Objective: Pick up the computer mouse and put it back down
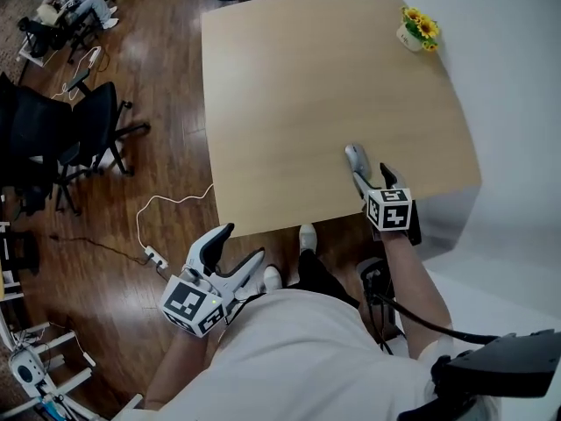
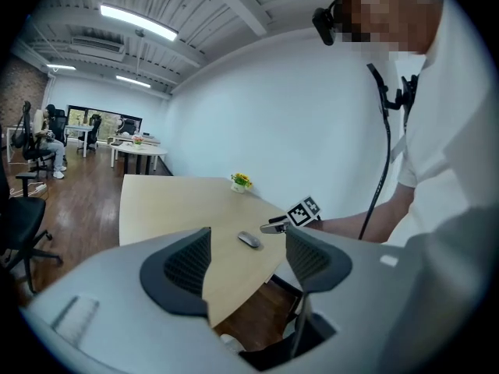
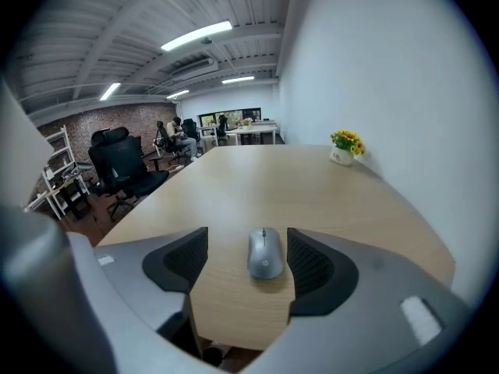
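Closest in, the left hand-held gripper (image 1: 243, 242), grey with black ribbed pads, is hanging low beside the person's white-shirted body, off the near-left corner of the desk and over the dark wooden floor (image 1: 166, 139). Its jaws are standing wide apart and nothing is sitting between them; through the gap, only the desk corner is showing in the distance.

Moving up to the right hand-held gripper (image 3: 248, 246), it is reaching in over the near edge of the pale wooden desk (image 1: 307, 86). Its jaws are also spread wide and gripping nothing. The silver-grey computer mouse (image 3: 264, 253) is lying flat on the desk in the gap between those jaws, its scroll wheel end pointing away from the person. A sliver of desk is showing on either side of it, so neither pad is touching it. It is sitting near the front edge, on the right half of the desk.

Beyond it, the desktop is running bare to the far right corner, where a small white pot of yellow flowers (image 1: 418, 29) is standing near the white wall. Off to the left, black office chairs (image 1: 88, 121) are standing on the floor, and a white cable (image 1: 166, 202) is trailing past the desk's left edge.
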`<state>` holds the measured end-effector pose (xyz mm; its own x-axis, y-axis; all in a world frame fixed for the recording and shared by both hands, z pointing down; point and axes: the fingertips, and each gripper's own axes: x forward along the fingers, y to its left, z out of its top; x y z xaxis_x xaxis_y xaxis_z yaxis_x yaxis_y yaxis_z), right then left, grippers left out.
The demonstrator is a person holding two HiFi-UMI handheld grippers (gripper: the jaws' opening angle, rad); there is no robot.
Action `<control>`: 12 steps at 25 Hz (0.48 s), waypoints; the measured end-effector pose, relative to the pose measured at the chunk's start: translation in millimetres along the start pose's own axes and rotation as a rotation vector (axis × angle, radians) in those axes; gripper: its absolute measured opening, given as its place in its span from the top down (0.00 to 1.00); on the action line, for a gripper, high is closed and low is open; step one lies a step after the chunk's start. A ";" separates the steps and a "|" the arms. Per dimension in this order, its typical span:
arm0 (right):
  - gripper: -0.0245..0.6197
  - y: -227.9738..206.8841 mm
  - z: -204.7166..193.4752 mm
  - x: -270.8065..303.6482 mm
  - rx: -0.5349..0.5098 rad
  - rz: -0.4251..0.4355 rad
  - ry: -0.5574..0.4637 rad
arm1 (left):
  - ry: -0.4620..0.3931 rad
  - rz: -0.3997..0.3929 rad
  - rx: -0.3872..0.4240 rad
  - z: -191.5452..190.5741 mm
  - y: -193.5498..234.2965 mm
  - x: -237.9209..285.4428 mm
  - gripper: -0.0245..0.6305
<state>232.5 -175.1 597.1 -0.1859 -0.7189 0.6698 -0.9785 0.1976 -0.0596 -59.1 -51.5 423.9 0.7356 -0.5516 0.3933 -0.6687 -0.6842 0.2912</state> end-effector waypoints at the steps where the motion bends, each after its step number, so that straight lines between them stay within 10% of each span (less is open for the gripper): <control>1: 0.46 6.1 1.9 -16.7 0.003 0.000 -0.015 | -0.007 -0.015 0.007 -0.4 -0.6 -2.8 0.52; 12: 0.47 92.1 3.1 -198.2 -0.010 -0.022 -0.137 | -0.061 -0.110 0.072 -17.9 -6.7 -59.9 0.52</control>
<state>178.9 -16.5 456.6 -0.1756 -0.8074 0.5633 -0.9816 0.1871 -0.0378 -100.7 -5.3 414.0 0.8109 -0.4974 0.3084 -0.5755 -0.7735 0.2655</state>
